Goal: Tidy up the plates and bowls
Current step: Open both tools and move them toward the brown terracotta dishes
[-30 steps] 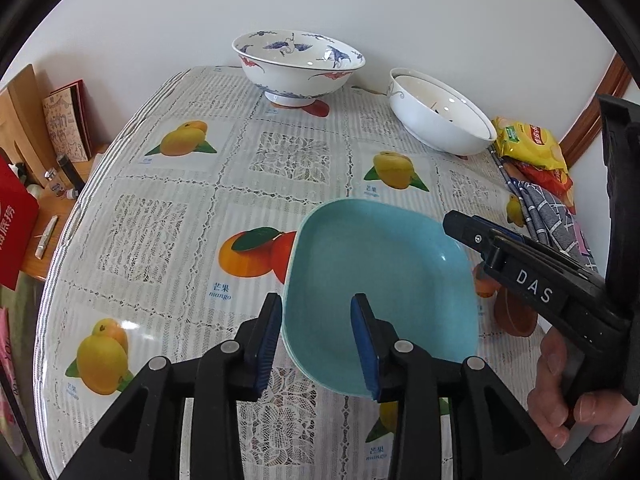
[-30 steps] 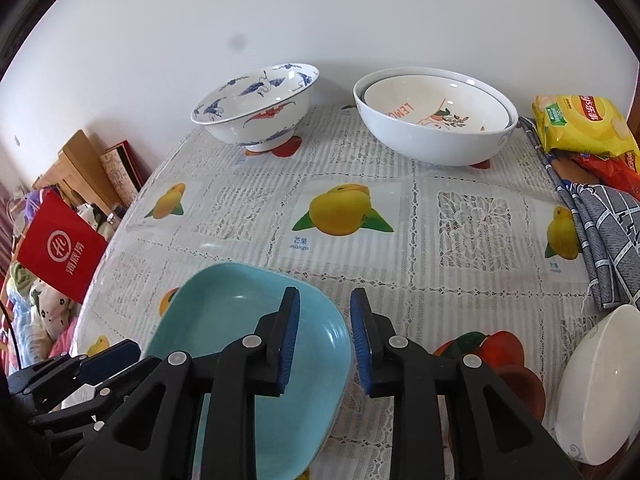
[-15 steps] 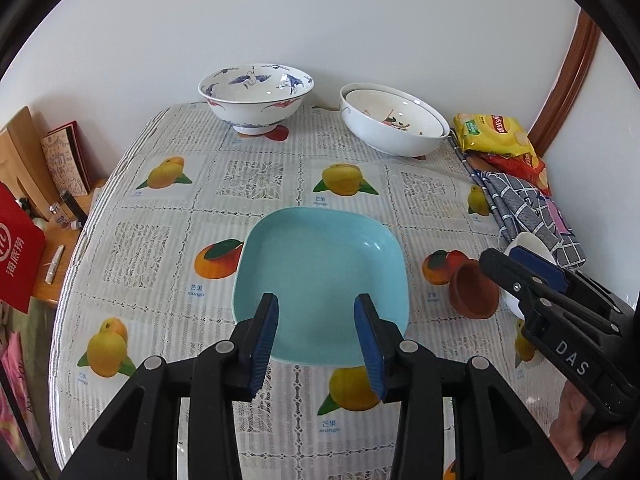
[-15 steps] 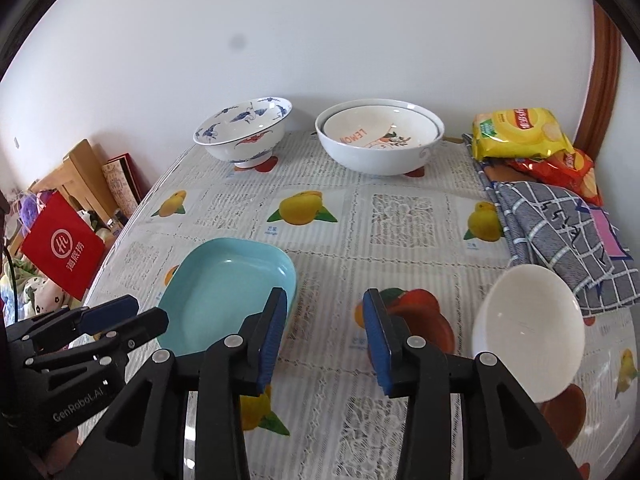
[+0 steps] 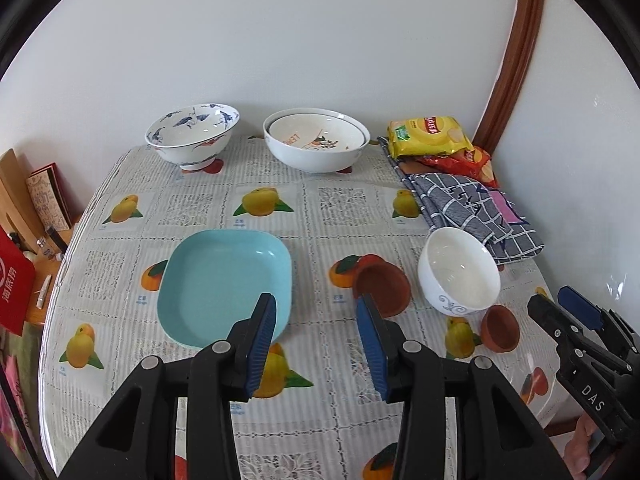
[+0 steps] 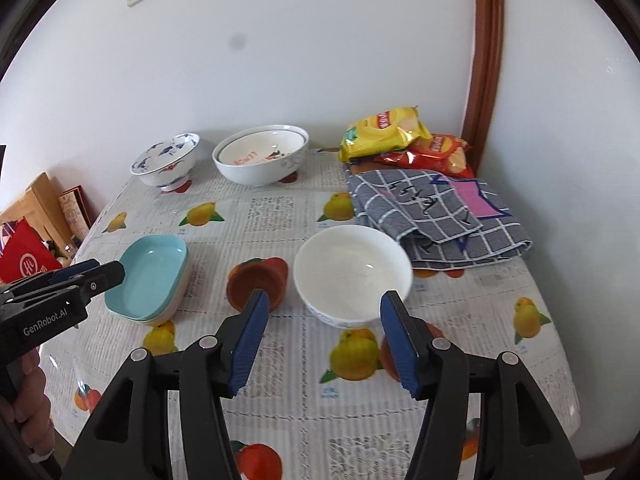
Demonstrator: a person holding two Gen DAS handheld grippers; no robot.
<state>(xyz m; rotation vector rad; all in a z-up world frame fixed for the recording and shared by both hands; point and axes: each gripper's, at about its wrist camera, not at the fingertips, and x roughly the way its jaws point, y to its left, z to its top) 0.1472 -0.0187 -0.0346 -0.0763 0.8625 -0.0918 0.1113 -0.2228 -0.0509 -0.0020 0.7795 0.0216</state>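
- Table (image 5: 360, 216): covered with a fruit-print cloth. It carries all the crockery, plus snack bags (image 5: 428, 134) and a folded checked cloth (image 5: 472, 204) on the right side.
- Nested white bowls (image 5: 316, 144): one sits inside the other at the far edge, near the wall. Judged as already organized.
- Blue-patterned bowl (image 5: 192, 132): stands alone, just left of the nested pair. Judged as not yet grouped.
- Teal plates (image 6: 150, 276): the right wrist view shows stacked rims, so more than one plate lies here, left of centre. This stack appears complete.
- White bowl (image 6: 352, 272): stands alone, upright, right of centre, beside the checked cloth. Judged as the likely next item.
- Brown dish (image 6: 256, 280): lies between the teal plates and the white bowl. A smaller brown dish (image 5: 500, 326) sits nearer the table edge. Both remain loose.
- Right gripper (image 6: 324, 340): jaws opening, nothing between them; lined up before the white bowl, not touching it.
- Left gripper (image 5: 316, 340): jaws opening, moderately apart, holding nothing; above the table near the teal plates.
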